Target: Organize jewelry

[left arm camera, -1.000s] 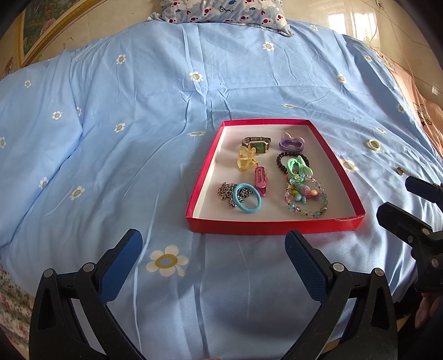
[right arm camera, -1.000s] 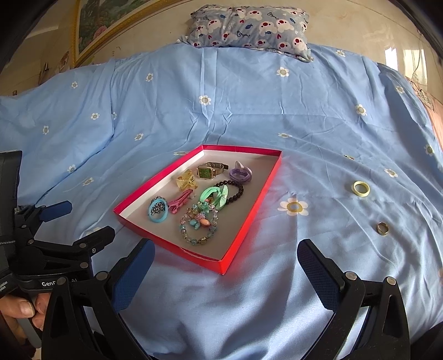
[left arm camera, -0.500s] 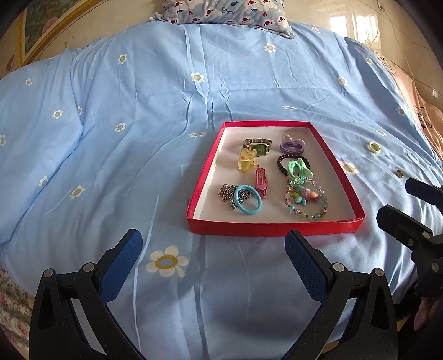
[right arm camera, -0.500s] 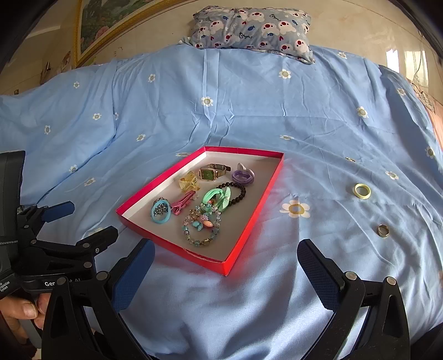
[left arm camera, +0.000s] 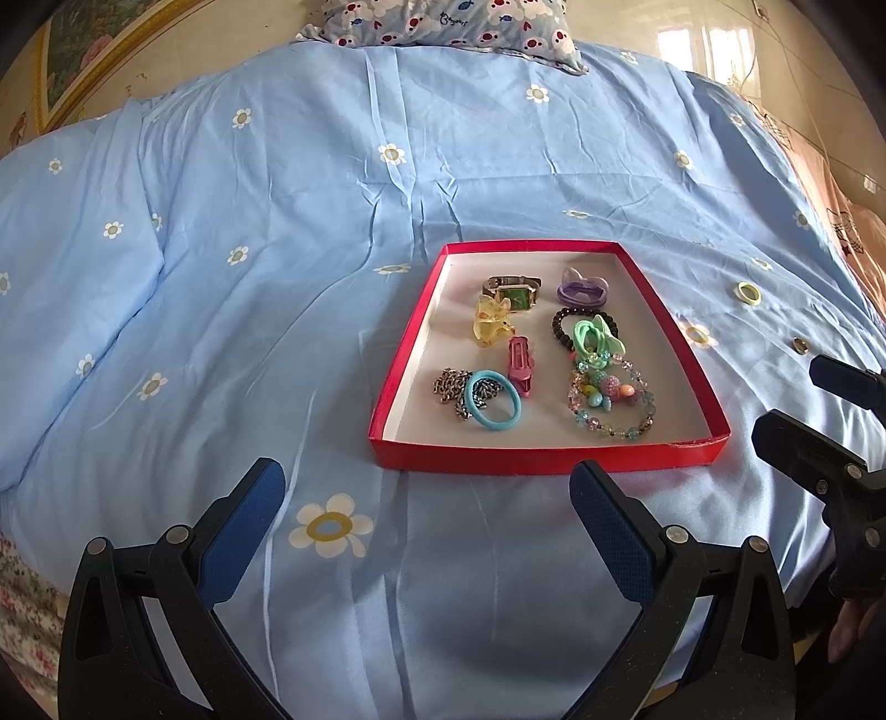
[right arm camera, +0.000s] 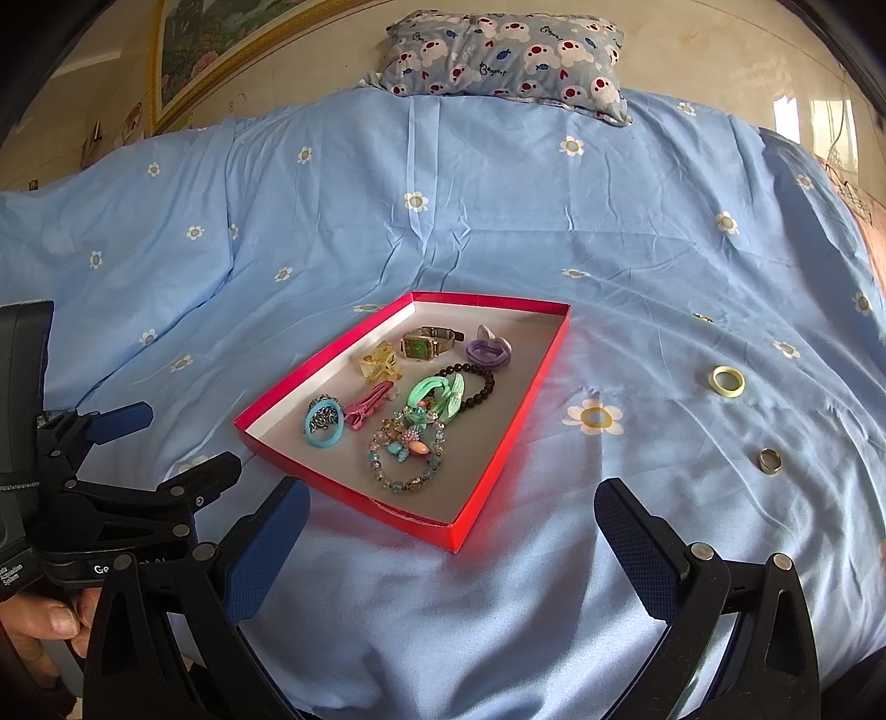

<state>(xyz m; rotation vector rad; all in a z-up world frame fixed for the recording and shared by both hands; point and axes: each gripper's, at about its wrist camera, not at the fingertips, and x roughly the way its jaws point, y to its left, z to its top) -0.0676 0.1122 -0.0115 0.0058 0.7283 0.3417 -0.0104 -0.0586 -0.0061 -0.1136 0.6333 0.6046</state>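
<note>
A red tray (left arm camera: pixel 548 461) (right arm camera: pixel 487 487) lies on the blue bedsheet and holds several pieces: a watch (left arm camera: pixel 512 291), a blue ring (left arm camera: pixel 493 400), a pink clip (left arm camera: pixel 519 365), a beaded bracelet (left arm camera: pixel 612 400) and others. A yellow ring (right arm camera: pixel 727 380) (left arm camera: pixel 747 292) and a small metal ring (right arm camera: pixel 769 460) (left arm camera: pixel 799 345) lie on the sheet to the right of the tray. My left gripper (left arm camera: pixel 426 523) is open and empty, in front of the tray. My right gripper (right arm camera: pixel 451 540) is open and empty, in front of the tray's near right corner.
A patterned pillow (right arm camera: pixel 506 52) lies at the head of the bed against the wall. A framed picture (right arm camera: pixel 210 50) hangs at the back left. The bed's right edge (left arm camera: pixel 841 221) drops off beside an orange cloth.
Both views have drifted slightly; the tray sits a little lower and nearer in the frames. Nothing was taken hold of or let go.
</note>
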